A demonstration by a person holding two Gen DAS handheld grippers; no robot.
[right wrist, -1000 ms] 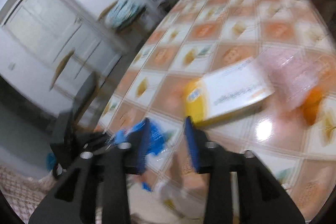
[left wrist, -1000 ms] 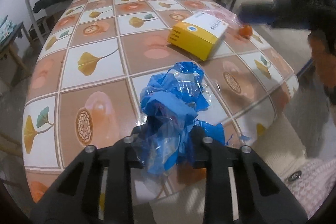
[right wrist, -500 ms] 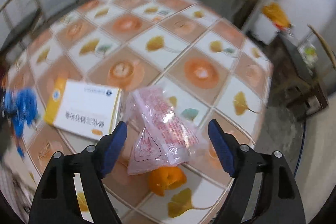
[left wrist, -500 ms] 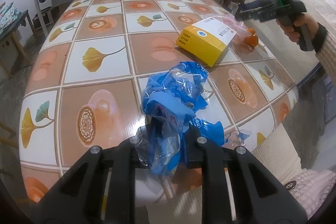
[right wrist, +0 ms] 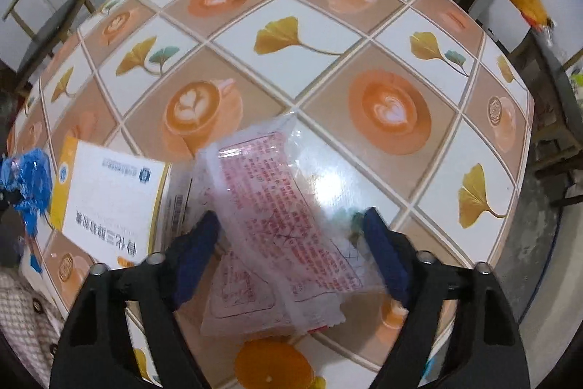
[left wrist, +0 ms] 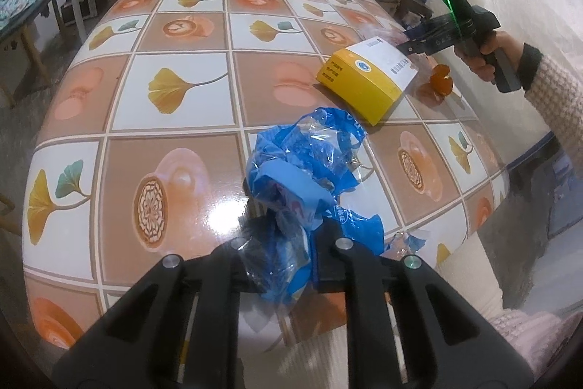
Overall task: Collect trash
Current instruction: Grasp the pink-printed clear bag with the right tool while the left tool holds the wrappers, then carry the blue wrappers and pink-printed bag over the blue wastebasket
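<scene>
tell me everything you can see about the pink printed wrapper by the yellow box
The wrapper is a crumpled, translucent plastic packet with pink-red print and white sealed edges. It lies flat on the table, its left edge over the corner of the yellow box, its near end reaching toward an orange peel. The right gripper points down over it, its jaws either side of it and closing, with the pads not yet pressing on the plastic. The left wrist view shows almost nothing of it.

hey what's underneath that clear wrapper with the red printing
The clear wrapper lies mostly on the patterned table. Its left edge overlaps a corner of the yellow and white box, and an orange peel pokes out at its near end. How far the peel runs under it is hidden.
</scene>
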